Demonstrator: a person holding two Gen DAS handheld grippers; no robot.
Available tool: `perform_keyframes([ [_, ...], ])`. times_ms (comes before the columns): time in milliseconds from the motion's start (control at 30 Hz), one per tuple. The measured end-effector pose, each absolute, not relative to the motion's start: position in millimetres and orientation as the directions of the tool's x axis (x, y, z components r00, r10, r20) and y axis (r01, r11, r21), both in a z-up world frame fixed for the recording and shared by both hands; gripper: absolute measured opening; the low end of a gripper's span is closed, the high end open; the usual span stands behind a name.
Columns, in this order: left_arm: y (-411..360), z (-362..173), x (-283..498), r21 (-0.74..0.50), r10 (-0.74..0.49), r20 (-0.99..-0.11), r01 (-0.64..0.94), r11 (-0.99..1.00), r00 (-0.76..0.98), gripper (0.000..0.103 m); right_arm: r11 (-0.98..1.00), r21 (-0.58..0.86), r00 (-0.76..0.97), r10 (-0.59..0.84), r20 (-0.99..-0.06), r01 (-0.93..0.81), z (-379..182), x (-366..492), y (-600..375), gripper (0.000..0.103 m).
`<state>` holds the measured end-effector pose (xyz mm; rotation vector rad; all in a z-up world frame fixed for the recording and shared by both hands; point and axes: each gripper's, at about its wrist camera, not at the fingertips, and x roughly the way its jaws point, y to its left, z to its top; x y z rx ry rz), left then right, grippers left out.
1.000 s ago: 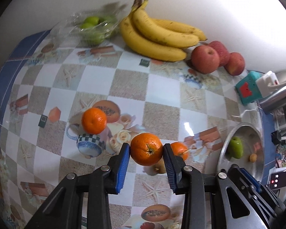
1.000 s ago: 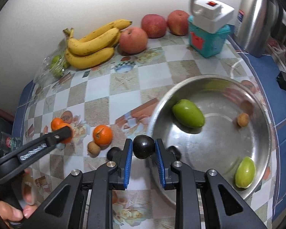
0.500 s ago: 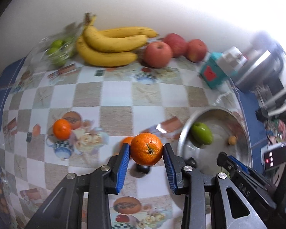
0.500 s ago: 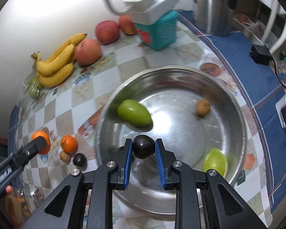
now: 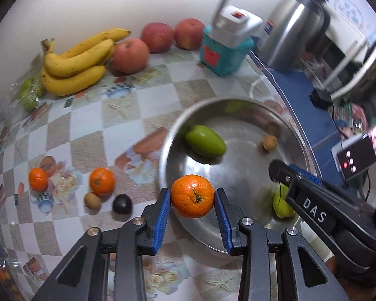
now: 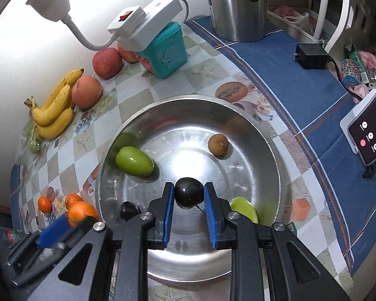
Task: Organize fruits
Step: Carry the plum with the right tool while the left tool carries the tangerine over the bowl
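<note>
Left gripper [image 5: 192, 199]: level, pinching an orange [image 5: 192, 196] over the near-left rim of the steel bowl [image 6: 268, 135]. Right gripper [image 6: 189, 197]: angled down, clamping a dark plum [image 6: 188, 192] above the bowl's near interior.

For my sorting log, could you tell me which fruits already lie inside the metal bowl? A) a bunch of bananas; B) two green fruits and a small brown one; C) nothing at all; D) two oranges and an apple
B: the metal bowl holds a green fruit on the left, a second green fruit near the front, and a small brown fruit.
</note>
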<state>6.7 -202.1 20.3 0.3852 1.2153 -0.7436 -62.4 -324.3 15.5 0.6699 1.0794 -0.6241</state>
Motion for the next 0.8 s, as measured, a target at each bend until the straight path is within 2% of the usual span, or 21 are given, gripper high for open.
perform_keyframes([
  [567,-225.0,-18.6,-21.8,-0.068,-0.22,-0.97,0.747,0.662,0.107,0.039,0.643,0.197,0.311,-0.068,-0.948,0.74,-11.5,-61.4,-323.5,0.026],
  [800,-226.5,-25.3,-22.5,-0.084,-0.222,-0.971,0.743,0.664,0.089,0.039,0.638,0.19,0.298,-0.065,-0.952,0.747,-13.5,-61.0,-325.8,0.026],
])
